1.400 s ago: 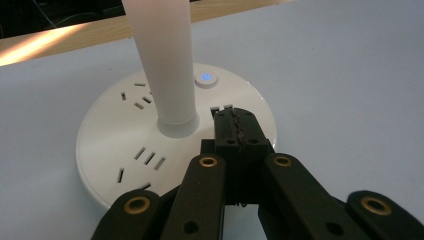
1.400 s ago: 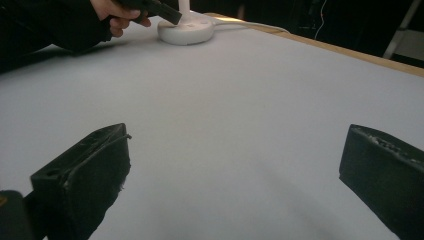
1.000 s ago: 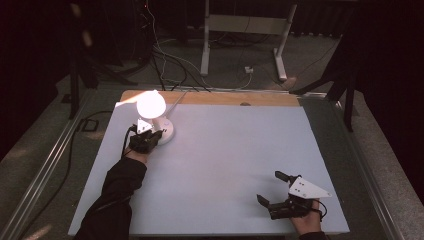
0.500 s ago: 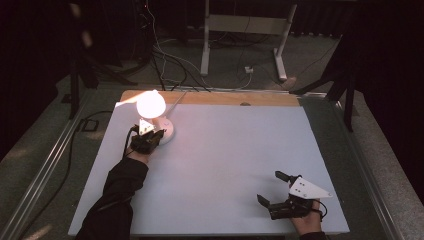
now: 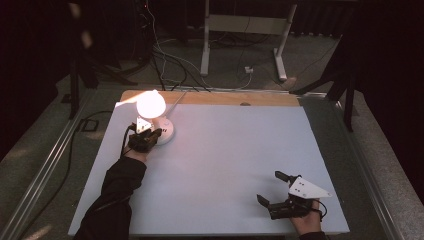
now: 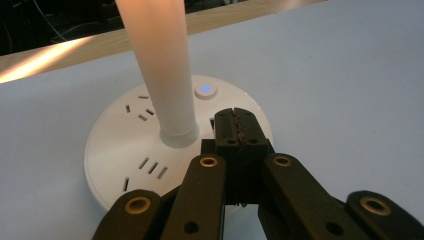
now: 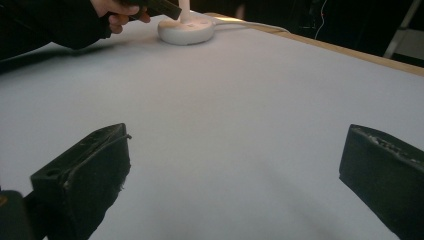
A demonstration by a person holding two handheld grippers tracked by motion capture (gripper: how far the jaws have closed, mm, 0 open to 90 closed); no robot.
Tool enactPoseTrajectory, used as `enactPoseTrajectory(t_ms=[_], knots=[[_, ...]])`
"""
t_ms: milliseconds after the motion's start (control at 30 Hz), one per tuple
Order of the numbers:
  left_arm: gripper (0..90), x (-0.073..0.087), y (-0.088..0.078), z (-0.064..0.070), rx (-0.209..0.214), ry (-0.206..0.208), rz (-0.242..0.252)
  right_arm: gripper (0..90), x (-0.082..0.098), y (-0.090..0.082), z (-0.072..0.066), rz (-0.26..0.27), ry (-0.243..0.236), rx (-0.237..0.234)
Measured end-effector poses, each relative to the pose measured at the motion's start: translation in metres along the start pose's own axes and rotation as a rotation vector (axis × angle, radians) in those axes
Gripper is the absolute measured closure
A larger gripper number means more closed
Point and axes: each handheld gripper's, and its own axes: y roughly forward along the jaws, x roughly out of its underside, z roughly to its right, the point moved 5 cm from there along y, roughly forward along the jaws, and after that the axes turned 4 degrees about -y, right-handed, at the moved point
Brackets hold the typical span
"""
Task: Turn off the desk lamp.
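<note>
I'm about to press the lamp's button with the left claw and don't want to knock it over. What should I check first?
1. Left claw shut to a single tip: ok.
2. Tip over the lamp base, short of the button: ok.
3. Tip touching the base: cannot tell.
4. Lamp stem clear of the claw, beside it: ok.
5. Lamp already glowing, button lit blue: ok, so a press would likely switch it off.
6. Right claw open, far from the lamp: ok.
</note>
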Motion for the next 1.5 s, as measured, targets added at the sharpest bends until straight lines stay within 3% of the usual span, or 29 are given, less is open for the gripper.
enactPoseTrajectory(t_ms=[467,1100,1167,1500], knots=[[90.0,0.007,0.005,-0.002,-0.003,-0.005,-0.021,0.0,0.000,0.000,0.000,0.000,0.001,-0.001],[90.0,0.009,0.006,-0.001,-0.018,0.010,-0.005,0.0,0.001,0.001,0.000,-0.005,0.002,-0.001],[90.0,0.008,0.006,-0.001,-0.022,0.018,-0.013,0.0,0.001,0.001,0.000,-0.007,0.003,0.001],[90.0,-0.009,-0.007,0.003,0.014,0.000,0.044,0.0,0.001,0.001,0.000,-0.005,0.003,0.001]])
